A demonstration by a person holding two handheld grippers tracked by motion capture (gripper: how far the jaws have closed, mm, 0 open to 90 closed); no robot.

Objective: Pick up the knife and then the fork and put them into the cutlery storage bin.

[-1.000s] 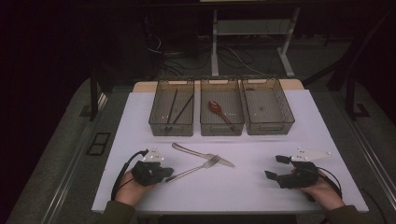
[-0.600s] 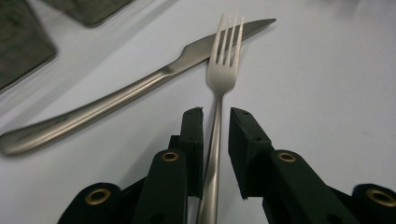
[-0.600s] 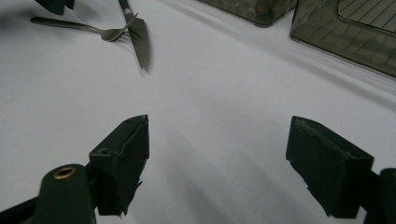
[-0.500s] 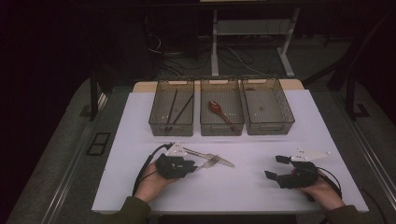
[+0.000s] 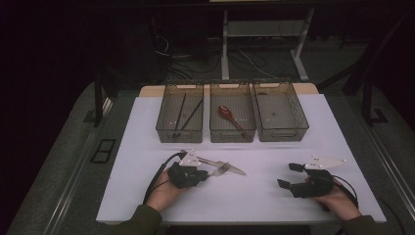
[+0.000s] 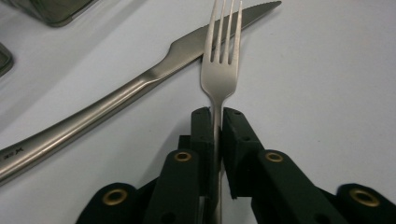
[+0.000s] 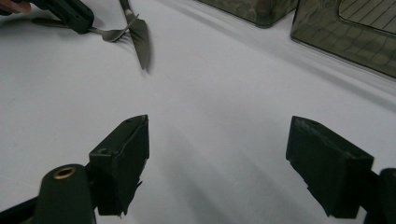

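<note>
my left gripper [image 6: 216, 122] clamps the fork [image 6: 220, 70] by its neck, jaws just closed | fork tines overlap the knife [image 6: 140, 84] blade | my right gripper [image 7: 217, 158] gapes empty, well right of the knife

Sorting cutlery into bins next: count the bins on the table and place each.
3, side by side at the table's far edge: left bin holds chopsticks, middle bin a spoon, right bin looks empty.

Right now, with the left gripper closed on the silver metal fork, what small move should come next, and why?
Probably lift straight up a little. The left gripper pinches the silver metal fork by its neck, but the tines overlap the steel table knife, so sliding could drag it. The right gripper rests open, apart.
</note>
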